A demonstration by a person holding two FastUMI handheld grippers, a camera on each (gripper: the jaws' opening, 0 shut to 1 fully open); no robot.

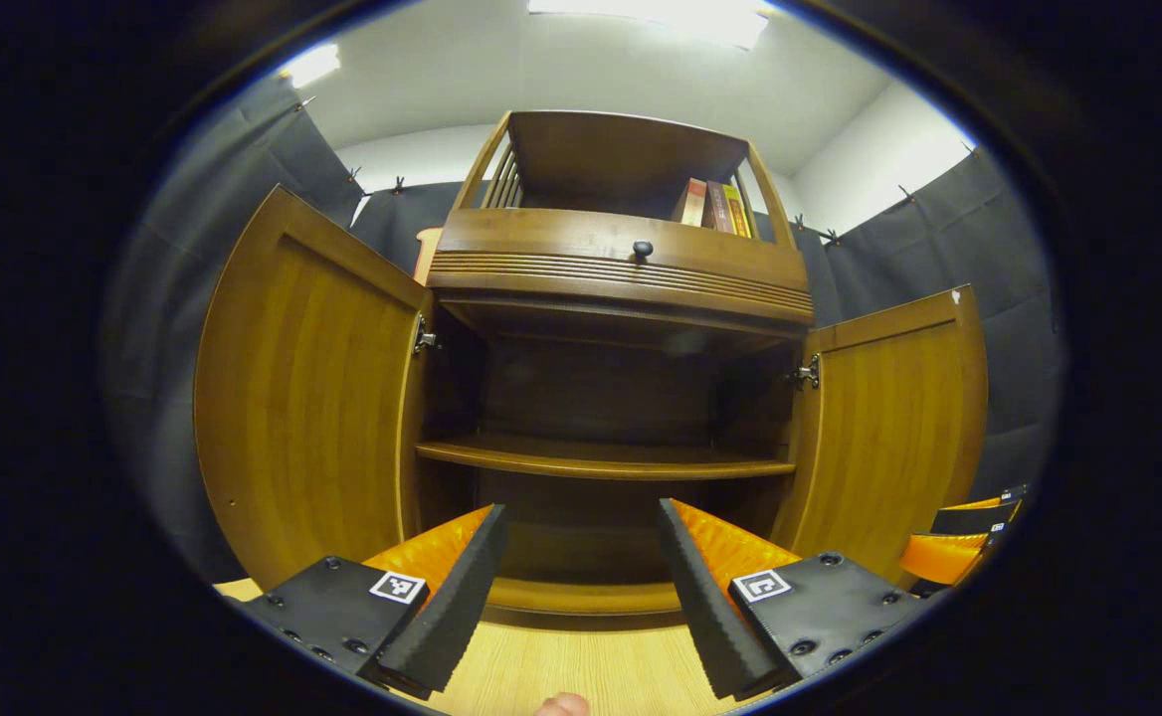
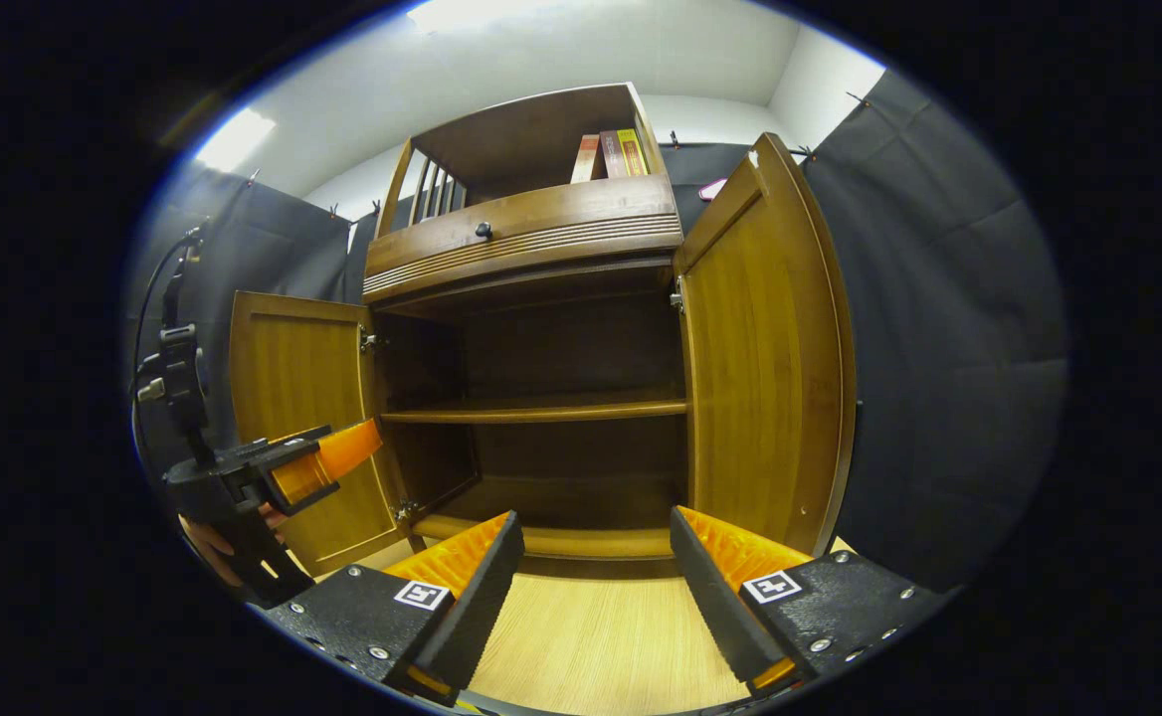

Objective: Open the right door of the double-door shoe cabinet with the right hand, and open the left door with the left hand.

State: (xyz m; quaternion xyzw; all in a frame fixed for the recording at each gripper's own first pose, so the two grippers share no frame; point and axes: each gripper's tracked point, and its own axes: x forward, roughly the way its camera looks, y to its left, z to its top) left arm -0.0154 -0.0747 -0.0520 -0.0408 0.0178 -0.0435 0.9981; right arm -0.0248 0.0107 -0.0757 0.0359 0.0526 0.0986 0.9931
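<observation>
before the cabinet (image 1: pixel 621 268), left door (image 1: pixel 307 398) and right door (image 2: pixel 765 348) are standing open; both grippers' (image 1: pixel 581 587) (image 2: pixel 596 597) fingers are gaping apart, holding nothing.

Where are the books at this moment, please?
The books stand upright in the open top compartment of the cabinet, at its right end. They are above the drawer with the small dark knob, as the right gripper view also shows.

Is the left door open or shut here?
Open: the left door is swung wide off its hinges, baring the shelf inside.
</observation>
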